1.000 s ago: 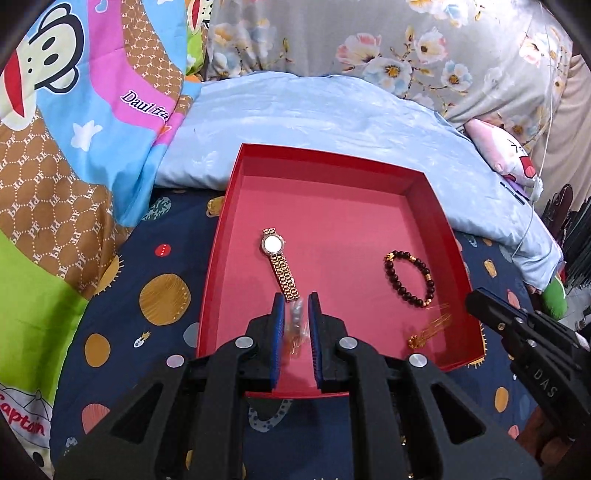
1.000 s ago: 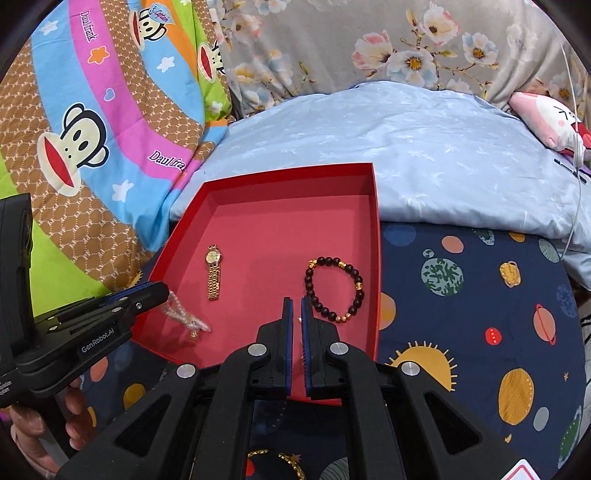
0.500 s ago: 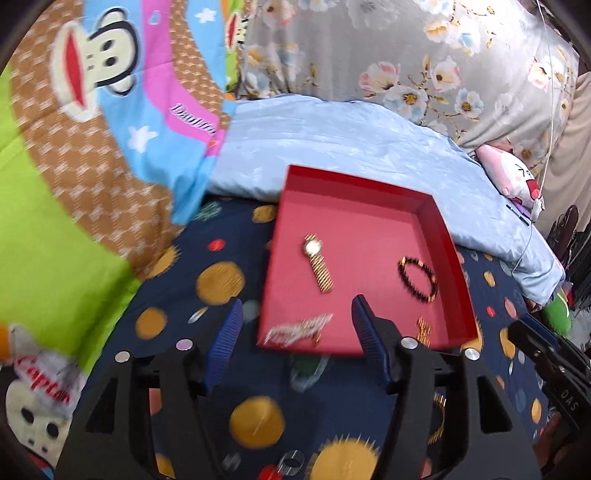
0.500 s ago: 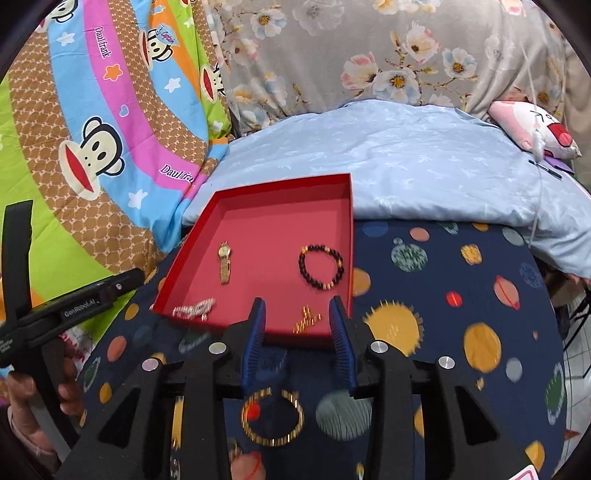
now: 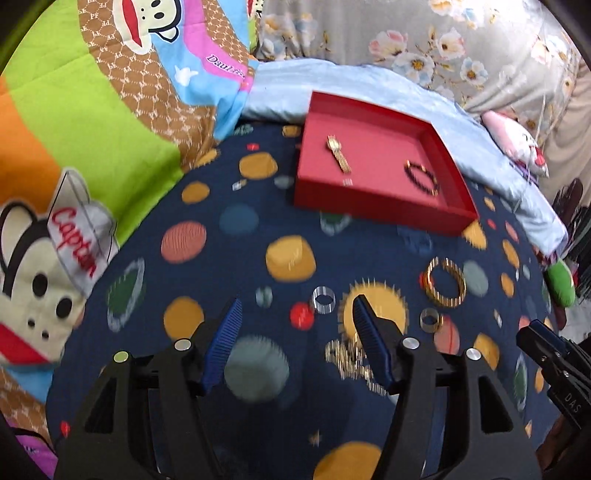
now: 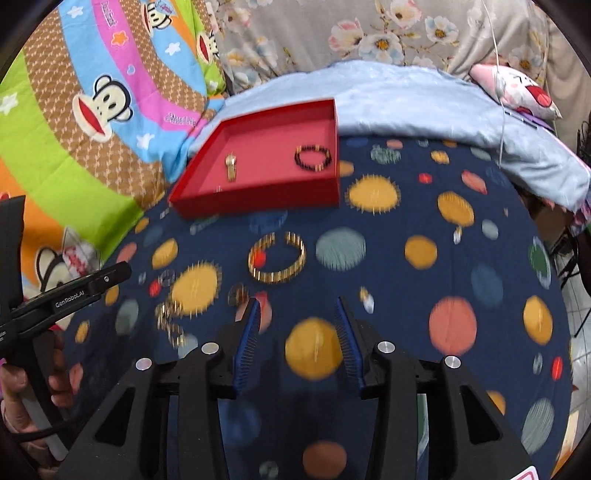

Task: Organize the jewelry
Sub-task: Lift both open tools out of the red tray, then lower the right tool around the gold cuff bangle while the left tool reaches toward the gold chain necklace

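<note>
A red tray point(image 5: 380, 206) point(image 6: 258, 197) sits far ahead on the planet-print bedsheet. It holds a gold watch point(image 5: 338, 153) point(image 6: 231, 167) and a dark bead bracelet point(image 5: 421, 176) point(image 6: 313, 158). On the sheet lie a gold bangle point(image 5: 446, 282) point(image 6: 277, 257), a gold chain point(image 5: 351, 356) point(image 6: 170, 321), a clear ring point(image 5: 324, 300) and a small ring point(image 5: 431, 319) point(image 6: 238, 293). My left gripper point(image 5: 295, 314) is open and empty above the sheet, the chain beside its right finger. My right gripper point(image 6: 297, 314) is open and empty, below the bangle.
A colourful monkey-print quilt point(image 5: 92, 129) rises at the left. A light blue pillow point(image 6: 424, 99) and floral fabric point(image 6: 332, 33) lie behind the tray. A pink plush toy point(image 6: 517, 88) sits at the far right. The left gripper also shows in the right view point(image 6: 74, 291).
Both grippers released their pieces into the tray, opened, and pulled back away from it over the sheet. The loose bangle, chain and rings have come into view.
</note>
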Demonstrator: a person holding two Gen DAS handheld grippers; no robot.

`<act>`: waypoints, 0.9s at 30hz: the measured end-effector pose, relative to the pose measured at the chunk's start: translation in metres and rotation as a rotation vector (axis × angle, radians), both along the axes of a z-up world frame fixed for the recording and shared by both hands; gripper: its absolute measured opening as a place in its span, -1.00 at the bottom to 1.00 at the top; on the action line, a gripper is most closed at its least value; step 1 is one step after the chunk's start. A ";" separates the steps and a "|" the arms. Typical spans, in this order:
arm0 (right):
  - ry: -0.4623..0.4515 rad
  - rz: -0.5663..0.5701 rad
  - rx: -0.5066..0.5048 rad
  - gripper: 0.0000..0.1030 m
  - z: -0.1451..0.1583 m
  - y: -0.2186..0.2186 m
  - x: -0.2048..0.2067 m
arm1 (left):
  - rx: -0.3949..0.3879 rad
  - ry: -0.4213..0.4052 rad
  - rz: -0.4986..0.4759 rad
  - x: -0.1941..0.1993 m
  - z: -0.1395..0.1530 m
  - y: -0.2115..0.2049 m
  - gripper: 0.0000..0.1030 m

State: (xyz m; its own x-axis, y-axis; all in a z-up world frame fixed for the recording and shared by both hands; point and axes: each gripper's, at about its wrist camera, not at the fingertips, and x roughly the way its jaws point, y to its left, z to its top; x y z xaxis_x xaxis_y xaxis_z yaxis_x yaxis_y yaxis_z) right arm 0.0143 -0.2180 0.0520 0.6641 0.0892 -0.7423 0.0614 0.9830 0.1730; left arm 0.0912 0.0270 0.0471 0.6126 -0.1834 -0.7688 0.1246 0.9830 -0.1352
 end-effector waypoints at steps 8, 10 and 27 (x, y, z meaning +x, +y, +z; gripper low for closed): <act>0.044 0.012 -0.014 -0.06 -0.021 0.012 -0.019 | 0.032 0.040 -0.043 -0.028 -0.023 -0.015 0.32; 0.043 0.014 -0.020 -0.04 -0.023 0.014 -0.019 | 0.033 0.048 -0.051 -0.030 -0.026 -0.017 0.32; 0.020 -0.008 -0.006 0.30 -0.026 0.021 0.046 | 0.032 0.071 -0.022 -0.022 -0.039 -0.008 0.32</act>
